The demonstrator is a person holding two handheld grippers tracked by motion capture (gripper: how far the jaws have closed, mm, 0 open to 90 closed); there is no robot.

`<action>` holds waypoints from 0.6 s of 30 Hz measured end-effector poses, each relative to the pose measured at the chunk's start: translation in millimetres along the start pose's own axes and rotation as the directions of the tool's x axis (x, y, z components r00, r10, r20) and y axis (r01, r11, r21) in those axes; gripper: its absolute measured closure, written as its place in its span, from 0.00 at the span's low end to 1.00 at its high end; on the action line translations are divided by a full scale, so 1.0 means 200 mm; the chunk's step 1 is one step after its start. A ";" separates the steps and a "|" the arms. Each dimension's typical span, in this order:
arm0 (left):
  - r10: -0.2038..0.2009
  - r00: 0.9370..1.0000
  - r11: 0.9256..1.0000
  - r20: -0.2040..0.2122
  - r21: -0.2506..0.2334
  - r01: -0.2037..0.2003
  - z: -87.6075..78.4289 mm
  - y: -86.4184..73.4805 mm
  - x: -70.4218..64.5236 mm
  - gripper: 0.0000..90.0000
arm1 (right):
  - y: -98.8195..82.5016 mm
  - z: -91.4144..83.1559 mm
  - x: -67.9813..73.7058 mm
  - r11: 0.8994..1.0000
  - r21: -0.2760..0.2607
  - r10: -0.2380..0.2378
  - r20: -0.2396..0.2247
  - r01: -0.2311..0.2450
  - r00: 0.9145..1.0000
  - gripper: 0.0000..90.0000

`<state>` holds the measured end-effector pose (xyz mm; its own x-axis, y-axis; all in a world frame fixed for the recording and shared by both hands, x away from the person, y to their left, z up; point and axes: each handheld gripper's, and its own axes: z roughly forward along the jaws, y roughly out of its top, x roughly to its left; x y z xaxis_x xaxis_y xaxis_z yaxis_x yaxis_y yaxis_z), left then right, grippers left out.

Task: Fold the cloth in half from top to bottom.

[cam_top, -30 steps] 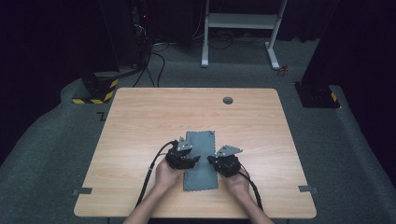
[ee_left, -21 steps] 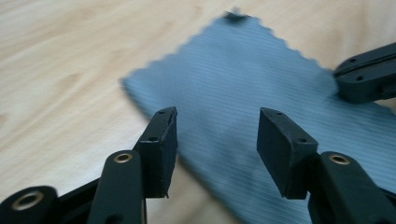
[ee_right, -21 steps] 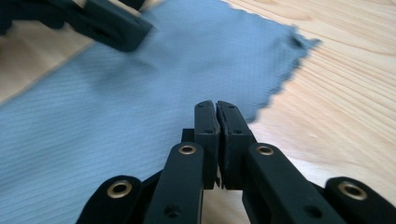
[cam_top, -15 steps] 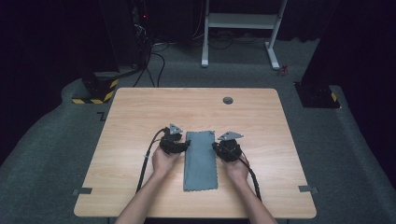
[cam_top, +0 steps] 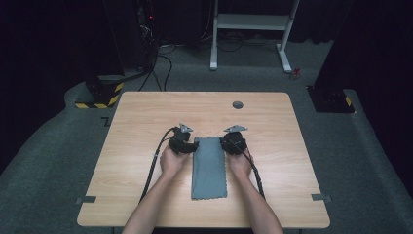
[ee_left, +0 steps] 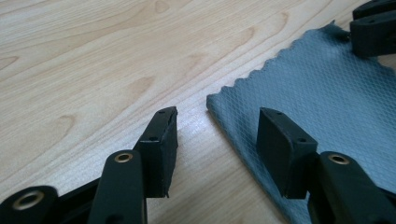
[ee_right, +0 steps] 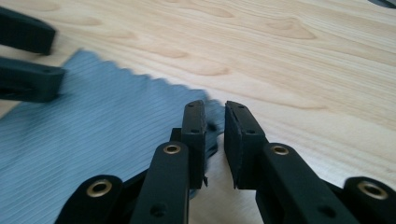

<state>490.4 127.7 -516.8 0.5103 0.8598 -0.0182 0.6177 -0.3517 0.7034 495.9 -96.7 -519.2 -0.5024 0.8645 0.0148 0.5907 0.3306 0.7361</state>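
Observation:
A grey-blue cloth (cam_top: 209, 168) lies flat as a long strip in the middle of the wooden table (cam_top: 146, 122). My left gripper (cam_top: 192, 141) is at the cloth's far left corner. It is open, with one finger (ee_left: 161, 135) over bare wood and the other over the cloth (ee_left: 322, 88), not pressing on it. My right gripper (cam_top: 225, 139) is at the far right corner. Its jaws have just been opening and stand a narrow gap apart (ee_right: 215, 109), with the tip of the cloth (ee_right: 102, 126) just beyond them. Each gripper view shows the other gripper across the cloth: the right gripper (ee_left: 373, 28) and the left gripper (ee_right: 42, 53).
A round cable hole (cam_top: 237, 105) sits near the table's far edge. Black cables (cam_top: 153, 165) trail back from both grippers along the forearms. Beyond the table stand a white frame (cam_top: 253, 22) and a yellow-black striped base (cam_top: 97, 95) on the grey floor.
Both hands have slid away from the person along the cloth's sides to its far corners. The right gripper's jaws have parted slightly.

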 end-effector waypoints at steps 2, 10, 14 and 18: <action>-0.018 1.000 1.000 -0.002 -0.006 0.018 0.01 0.00 0.01 0.54 | 0.01 0.02 -0.02 1.000 0.006 0.013 0.011 -0.013 1.000 0.87; -0.048 0.999 0.999 -0.006 -0.008 0.048 0.01 0.01 0.02 0.56 | 0.04 0.01 -0.06 0.998 -0.014 0.059 -0.016 -0.059 0.998 0.83; -0.039 0.999 0.999 -0.002 0.010 0.039 0.03 0.04 0.00 0.56 | 0.06 0.03 -0.03 0.999 0.005 0.032 -0.016 -0.032 0.999 0.78; -0.010 1.000 1.000 -0.006 0.022 0.010 0.03 0.05 -0.01 0.60 | 0.05 0.06 -0.03 0.999 0.028 0.017 0.005 -0.017 1.000 0.76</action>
<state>499.0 119.8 -514.3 0.5002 0.8657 -0.0208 0.6360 -0.3509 0.6873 512.5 -93.2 -519.5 -0.4895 0.8717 0.0240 0.6167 0.3266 0.7163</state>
